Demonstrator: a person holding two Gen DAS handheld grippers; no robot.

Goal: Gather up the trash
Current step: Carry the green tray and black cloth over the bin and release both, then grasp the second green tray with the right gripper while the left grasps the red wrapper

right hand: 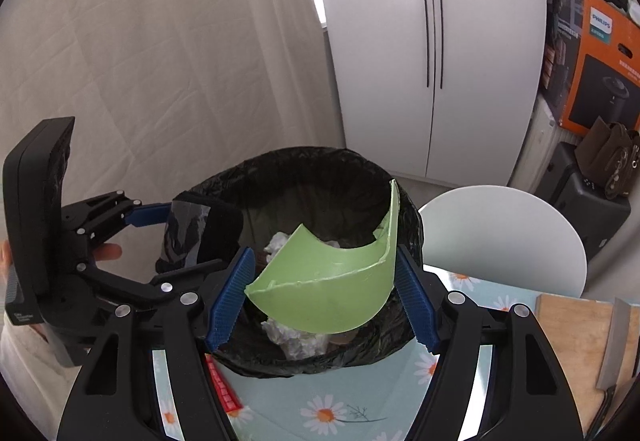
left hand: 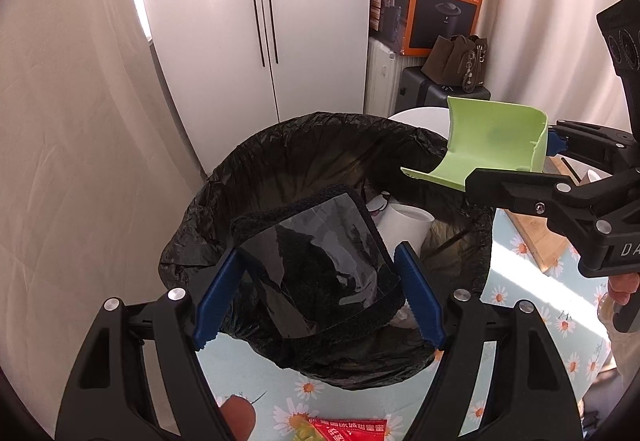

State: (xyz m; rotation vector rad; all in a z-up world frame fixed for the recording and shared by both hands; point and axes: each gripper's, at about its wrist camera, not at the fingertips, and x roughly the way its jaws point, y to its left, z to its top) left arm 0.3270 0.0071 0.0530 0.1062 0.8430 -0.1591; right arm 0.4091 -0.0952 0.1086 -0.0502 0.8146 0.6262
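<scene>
Over the black-lined trash bin (left hand: 256,169) on the daisy-print counter (left hand: 532,281), the left gripper (left hand: 320,289) fingers clamp a dark cloth in clear plastic (left hand: 316,261). The right gripper (right hand: 324,293) fingers pinch a broken green plastic shard (right hand: 332,289) above the bin's mouth.

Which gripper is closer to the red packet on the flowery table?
Left. The left gripper is over the bin's near edge, right above the red packet. The right gripper is across at the bin's far side, holding the green piece.
</scene>
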